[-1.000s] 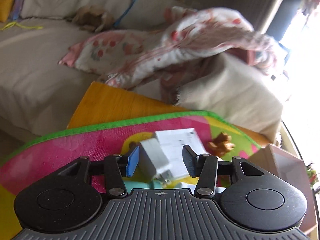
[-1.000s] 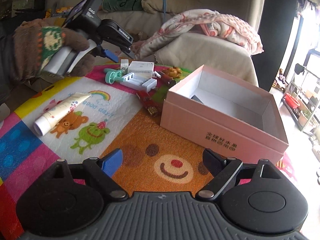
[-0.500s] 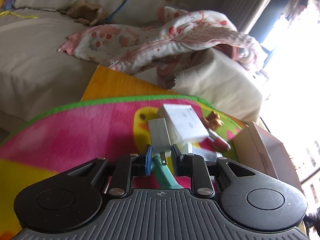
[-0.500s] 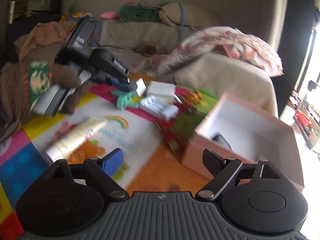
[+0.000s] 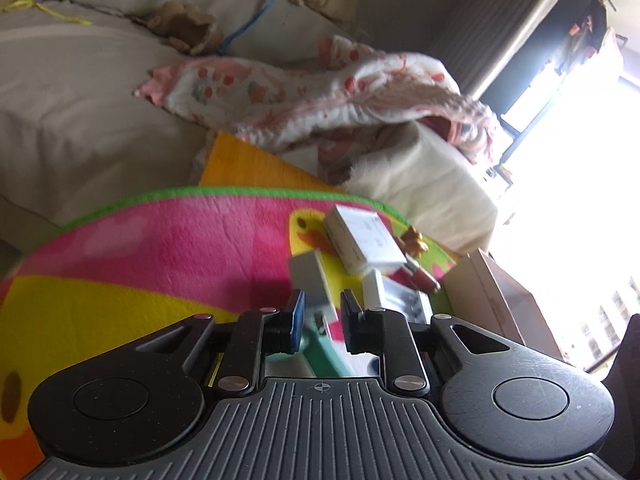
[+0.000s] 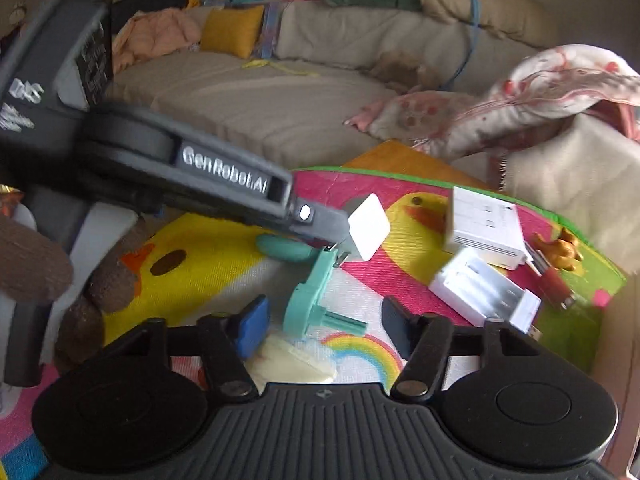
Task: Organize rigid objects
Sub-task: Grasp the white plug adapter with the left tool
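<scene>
The step in hand looked like the pick-up of a white charger, to go next into the pink box at the mat's edge; that called for a lift and a carry to the right. The left gripper was clamped on the charger, which seemed raised just above the mat, though blur made that uncertain. The right gripper stood wide apart, empty, over a teal plug.
</scene>
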A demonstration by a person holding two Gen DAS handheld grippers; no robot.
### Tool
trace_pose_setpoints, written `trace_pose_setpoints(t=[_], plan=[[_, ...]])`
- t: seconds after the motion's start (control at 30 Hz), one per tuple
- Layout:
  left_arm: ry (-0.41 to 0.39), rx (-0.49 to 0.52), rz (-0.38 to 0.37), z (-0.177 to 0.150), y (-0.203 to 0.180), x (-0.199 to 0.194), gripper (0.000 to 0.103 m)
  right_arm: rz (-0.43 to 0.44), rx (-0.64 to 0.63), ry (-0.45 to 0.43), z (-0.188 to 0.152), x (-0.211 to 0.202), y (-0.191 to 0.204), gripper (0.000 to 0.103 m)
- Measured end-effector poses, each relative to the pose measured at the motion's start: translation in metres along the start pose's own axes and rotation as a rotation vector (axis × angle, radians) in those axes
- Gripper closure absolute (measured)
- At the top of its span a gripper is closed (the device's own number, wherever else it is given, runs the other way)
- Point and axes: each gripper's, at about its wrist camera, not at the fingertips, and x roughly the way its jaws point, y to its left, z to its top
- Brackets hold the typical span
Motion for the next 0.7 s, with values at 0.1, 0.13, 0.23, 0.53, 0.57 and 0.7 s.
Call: trace_pose_setpoints(t=[0.1, 0.13, 0.23, 0.53, 0.57, 0.7], plan=[[-0.014, -0.005, 0.018, 0.004, -0.001, 0.0, 0.079, 0.026, 0.017, 0.018, 0.0, -0.004, -0.002, 0.058], [-0.014, -0.01, 0.017, 0.006, -0.001, 0.001, 0.079, 0.026, 0.024, 0.015, -0.002, -0.01, -0.004, 0.058], [0.006, -0.016, 0.038, 0.007, -0.003, 0.009, 0.079, -0.019, 0.065, 0.002, -0.014, -0.036, -0.012, 0.058], [0.058, 0.092, 0.067, 0.004, -0.028, 0.034, 0.078, -0.215, 0.118, -0.031, -0.098, -0.133, -0.054, 0.058], [0.055, 0.122, 0.081, 0.003, -0.034, 0.036, 0.078, -0.233, 0.126, -0.02, -0.109, -0.138, -0.057, 0.058], [0.006, 0.193, 0.168, 0.001, -0.057, 0.037, 0.078, -0.338, 0.148, 0.016, -0.146, -0.147, -0.069, 0.058]])
